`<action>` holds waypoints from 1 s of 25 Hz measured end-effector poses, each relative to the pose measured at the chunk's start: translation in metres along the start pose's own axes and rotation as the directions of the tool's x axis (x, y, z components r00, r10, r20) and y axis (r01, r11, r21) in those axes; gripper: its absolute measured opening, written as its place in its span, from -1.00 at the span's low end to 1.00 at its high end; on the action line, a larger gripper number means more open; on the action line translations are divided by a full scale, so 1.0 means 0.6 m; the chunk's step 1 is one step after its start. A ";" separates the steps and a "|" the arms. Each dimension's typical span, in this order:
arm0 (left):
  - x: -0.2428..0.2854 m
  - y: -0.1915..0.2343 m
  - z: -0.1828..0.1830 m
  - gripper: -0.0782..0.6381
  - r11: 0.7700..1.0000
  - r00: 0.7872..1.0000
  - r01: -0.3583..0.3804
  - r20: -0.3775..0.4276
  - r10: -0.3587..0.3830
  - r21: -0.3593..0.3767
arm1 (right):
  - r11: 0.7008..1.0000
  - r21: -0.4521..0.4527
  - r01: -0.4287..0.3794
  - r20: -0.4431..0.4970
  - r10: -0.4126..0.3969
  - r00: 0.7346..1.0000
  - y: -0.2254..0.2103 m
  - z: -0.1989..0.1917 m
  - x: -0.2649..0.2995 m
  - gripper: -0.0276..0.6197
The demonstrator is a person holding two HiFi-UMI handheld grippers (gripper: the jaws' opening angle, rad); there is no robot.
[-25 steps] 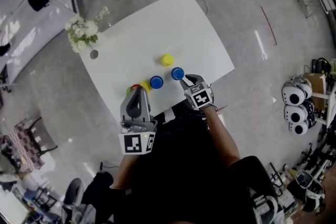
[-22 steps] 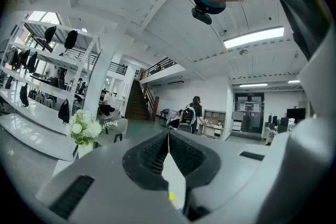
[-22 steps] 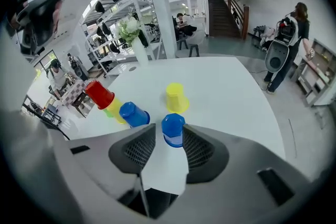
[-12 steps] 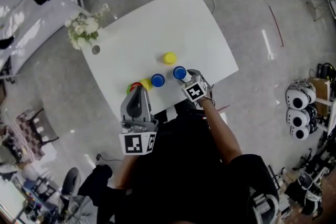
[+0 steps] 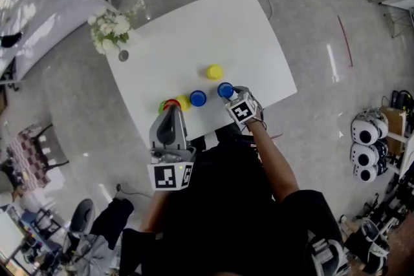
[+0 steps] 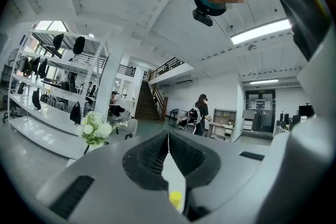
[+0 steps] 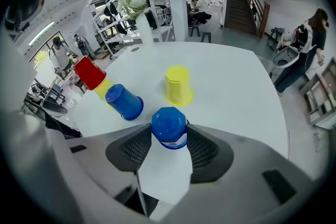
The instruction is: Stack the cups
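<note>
Blue cup (image 7: 169, 127): upside down on the bench (image 7: 231, 81); standing between the jaws of the right hand-held gripper (image 7: 169, 135)
Handling: probably light, thin-walled and slick; best held on the side wall near the closed end, where it should be stiffest; a gentle squeeze, or it may buckle or slip
Right hand-held gripper: jaws just been closing; pads look to touch both sides of the blue cup
Neighbours: second blue cup (image 7: 124, 101) just ahead to its left; yellow cup (image 7: 178, 85) straight ahead; red cup (image 7: 89, 72) farther left
Left hand-held gripper (image 6: 168, 134): clenched on nothing

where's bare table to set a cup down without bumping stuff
The far half of the table, beyond the yellow cup, is bare, from the flowers across to the right edge. Crowded along the near edge: red-topped stack, blue cup, second blue cup.
</note>
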State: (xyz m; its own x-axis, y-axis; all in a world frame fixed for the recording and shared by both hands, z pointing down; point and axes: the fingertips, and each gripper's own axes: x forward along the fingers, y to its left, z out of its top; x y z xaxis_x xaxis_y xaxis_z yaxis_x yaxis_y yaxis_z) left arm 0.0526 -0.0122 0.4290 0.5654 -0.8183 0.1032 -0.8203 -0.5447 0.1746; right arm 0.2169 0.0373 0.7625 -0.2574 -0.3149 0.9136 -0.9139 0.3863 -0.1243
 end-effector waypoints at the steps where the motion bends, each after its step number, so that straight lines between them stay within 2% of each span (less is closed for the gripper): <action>1: -0.002 0.002 0.001 -0.72 1.000 1.000 -0.002 0.003 0.002 -0.001 | 1.000 -0.003 0.005 -0.003 -0.005 1.000 0.000 0.001 -0.002 -0.21; 7: -0.019 0.020 0.013 -0.72 0.999 0.999 -0.032 0.024 0.032 -0.005 | 1.000 0.008 0.018 0.003 -0.018 1.000 0.006 0.014 -0.030 -0.21; 13: -0.043 0.041 0.023 -0.72 0.998 0.997 -0.064 0.043 0.065 -0.010 | 0.999 -0.031 0.038 0.041 -0.037 0.998 0.011 0.047 -0.074 -0.22; 25: -0.094 0.092 0.037 -0.72 0.989 0.986 -0.147 0.079 0.149 -0.030 | 0.984 -0.177 0.003 0.127 0.019 0.992 0.097 0.144 -0.136 -0.22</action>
State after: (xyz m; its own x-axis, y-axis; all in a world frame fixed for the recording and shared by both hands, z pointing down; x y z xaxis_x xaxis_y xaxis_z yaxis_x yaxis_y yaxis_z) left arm -0.0264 0.0000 0.4109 0.4282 -0.9023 0.0504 -0.8915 -0.4127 0.1867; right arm 0.1576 0.0106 0.6470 -0.3129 -0.4150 0.8543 -0.8448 0.5326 -0.0507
